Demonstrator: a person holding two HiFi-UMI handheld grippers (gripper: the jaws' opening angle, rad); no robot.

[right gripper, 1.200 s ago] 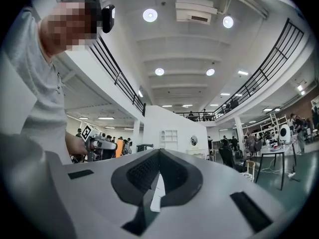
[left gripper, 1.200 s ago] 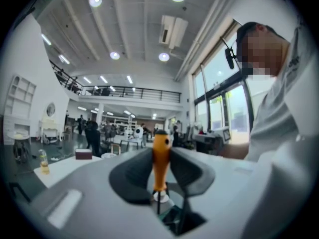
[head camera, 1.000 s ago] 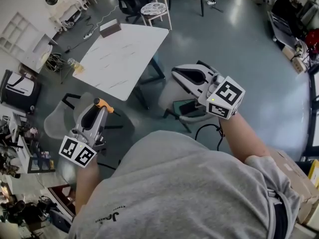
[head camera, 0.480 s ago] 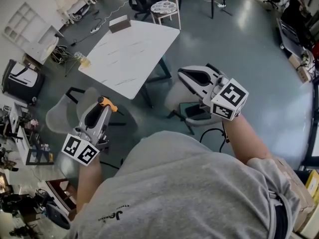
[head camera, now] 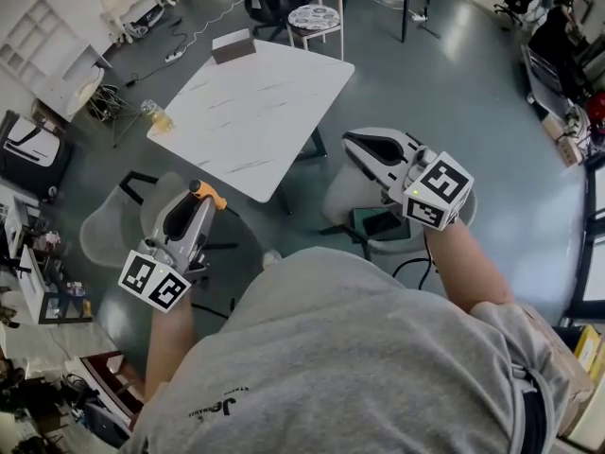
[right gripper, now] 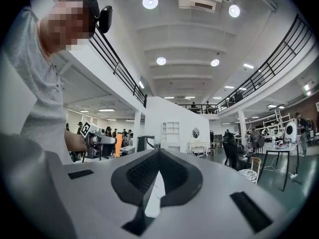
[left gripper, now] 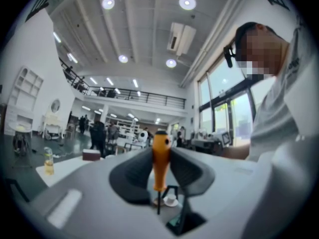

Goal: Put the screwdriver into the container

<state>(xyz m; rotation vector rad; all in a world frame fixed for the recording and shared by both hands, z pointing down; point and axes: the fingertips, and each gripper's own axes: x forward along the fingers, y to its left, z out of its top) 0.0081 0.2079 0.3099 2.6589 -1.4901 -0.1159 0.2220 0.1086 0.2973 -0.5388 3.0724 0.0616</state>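
Note:
My left gripper is shut on a screwdriver with an orange handle, held in the air at the lower left of the head view. In the left gripper view the orange handle stands upright between the jaws, and its thin dark shaft points down. My right gripper is shut with nothing in it, out to the right of the white table. A small brown box sits at the table's far edge. The right gripper view shows its jaws meeting at the tips, and the left gripper off to the left.
A small bottle of yellowish liquid stands at the table's left edge. A wooden chair is beyond the table. Round grey seats sit on the floor below my grippers. Shelves and clutter line the left wall.
In the head view the table has slid a little right and nearer. Both grippers keep their poses, and the screwdriver stays in the left one.

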